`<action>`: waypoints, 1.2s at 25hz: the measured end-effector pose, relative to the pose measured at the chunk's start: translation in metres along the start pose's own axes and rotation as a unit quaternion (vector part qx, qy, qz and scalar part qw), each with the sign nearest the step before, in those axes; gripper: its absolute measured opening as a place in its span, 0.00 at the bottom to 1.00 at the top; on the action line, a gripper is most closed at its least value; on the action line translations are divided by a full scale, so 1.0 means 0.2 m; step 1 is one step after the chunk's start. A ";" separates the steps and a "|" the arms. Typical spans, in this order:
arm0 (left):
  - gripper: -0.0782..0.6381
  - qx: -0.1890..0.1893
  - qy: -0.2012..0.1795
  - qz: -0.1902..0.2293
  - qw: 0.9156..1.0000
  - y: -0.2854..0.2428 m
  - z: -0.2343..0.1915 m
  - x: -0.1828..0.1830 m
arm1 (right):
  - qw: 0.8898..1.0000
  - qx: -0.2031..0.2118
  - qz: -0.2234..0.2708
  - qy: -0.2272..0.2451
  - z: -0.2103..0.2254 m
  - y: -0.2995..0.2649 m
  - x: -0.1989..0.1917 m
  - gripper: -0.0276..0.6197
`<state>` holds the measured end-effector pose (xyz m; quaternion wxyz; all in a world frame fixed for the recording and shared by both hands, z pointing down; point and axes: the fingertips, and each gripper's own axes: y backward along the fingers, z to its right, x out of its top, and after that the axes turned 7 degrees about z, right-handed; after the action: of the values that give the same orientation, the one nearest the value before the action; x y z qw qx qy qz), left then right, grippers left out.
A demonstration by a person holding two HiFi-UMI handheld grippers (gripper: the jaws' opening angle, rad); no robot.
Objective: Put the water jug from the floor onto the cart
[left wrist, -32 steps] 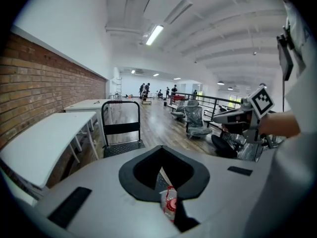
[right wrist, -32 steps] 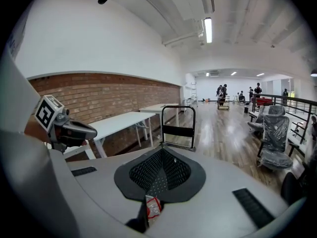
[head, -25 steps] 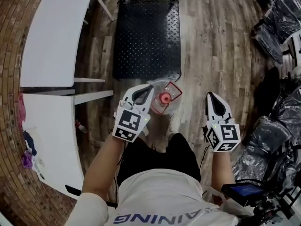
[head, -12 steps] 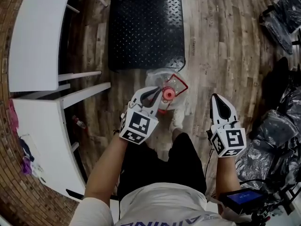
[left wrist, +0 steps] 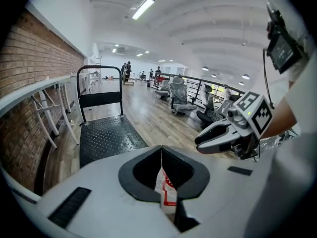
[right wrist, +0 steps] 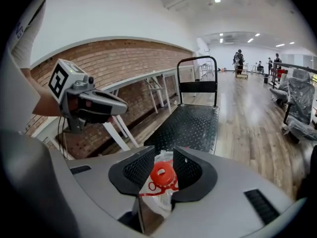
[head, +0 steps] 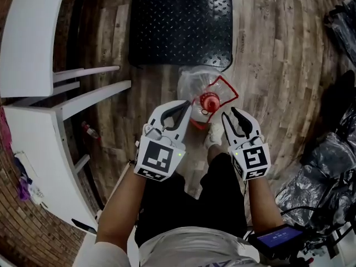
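Change: right gripper (head: 233,118), well off to the side a second ago, now sits just right of the red cap (head: 209,101). Its jaws are opening, with the cap framed between them and unpinched. Left gripper (head: 179,111), lower than before, sits just left of the cap, tips together on nothing.

Reading: approach stage. Water jug (head: 201,88) stands ungripped on the floor (head: 278,65), just ahead of both claws.

Surroundings: wood planks; cart (head: 178,21) beyond the jug; white tables (head: 33,38) left of the left claw.
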<state>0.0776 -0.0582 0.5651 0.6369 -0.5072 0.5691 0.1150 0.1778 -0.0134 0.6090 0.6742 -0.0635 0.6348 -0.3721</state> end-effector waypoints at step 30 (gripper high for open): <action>0.11 0.035 0.078 -0.019 0.996 0.25 -0.14 -0.42 | 0.993 -0.040 -0.081 0.077 -0.03 -0.51 -0.50 0.51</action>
<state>-0.0028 -0.0221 0.6147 0.6098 -0.5026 0.6113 0.0427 0.1372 -0.0263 0.7460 0.5879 -0.1126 0.6918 -0.4039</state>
